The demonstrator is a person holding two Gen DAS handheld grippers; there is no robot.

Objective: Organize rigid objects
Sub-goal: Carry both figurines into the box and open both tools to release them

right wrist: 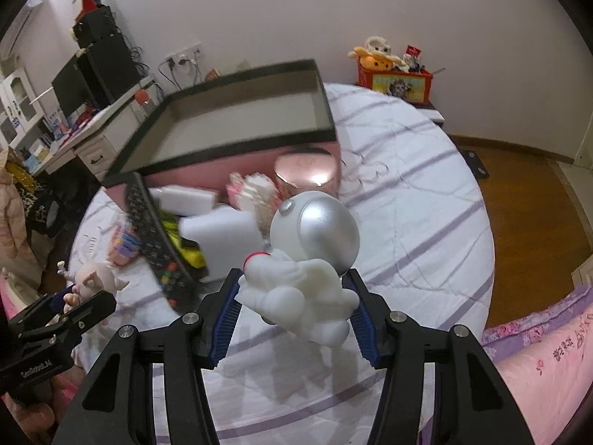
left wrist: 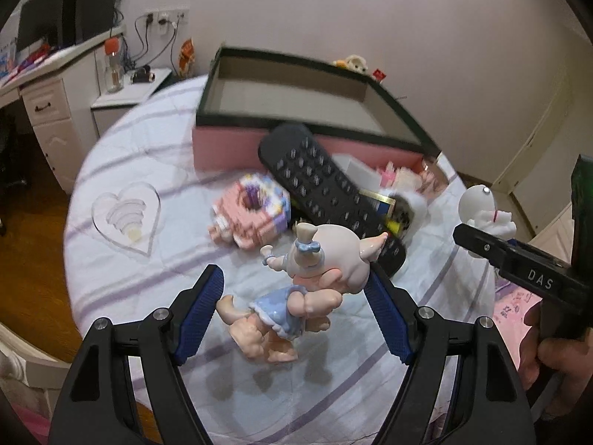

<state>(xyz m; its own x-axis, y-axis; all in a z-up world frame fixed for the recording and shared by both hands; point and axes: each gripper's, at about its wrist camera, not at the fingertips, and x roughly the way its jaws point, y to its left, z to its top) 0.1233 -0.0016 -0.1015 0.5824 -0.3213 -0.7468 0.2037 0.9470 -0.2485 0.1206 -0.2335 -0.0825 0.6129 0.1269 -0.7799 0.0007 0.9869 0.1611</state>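
Observation:
A pink figurine in a blue dress (left wrist: 296,289) hangs above the striped bedsheet, its shadow on the cloth below, and my left gripper (left wrist: 294,278) is shut on it. The same figurine (right wrist: 92,278) shows at the lower left of the right wrist view. My right gripper (right wrist: 292,276) is shut on a white astronaut with a silver helmet (right wrist: 296,282), also lifted off the bed. That astronaut (left wrist: 478,200) and the right gripper's fingers (left wrist: 481,244) appear at the right edge of the left wrist view. An open pink box with a dark rim (left wrist: 229,115) (right wrist: 222,152) stands beyond both.
A black remote (left wrist: 318,185) leans on a pile in front of the box, with a pink block donut (left wrist: 252,211), white foam blocks (right wrist: 222,233) and a pink round tin (right wrist: 307,174). A clear heart dish (left wrist: 126,215) lies left. A pink pillow (right wrist: 548,352) lies right.

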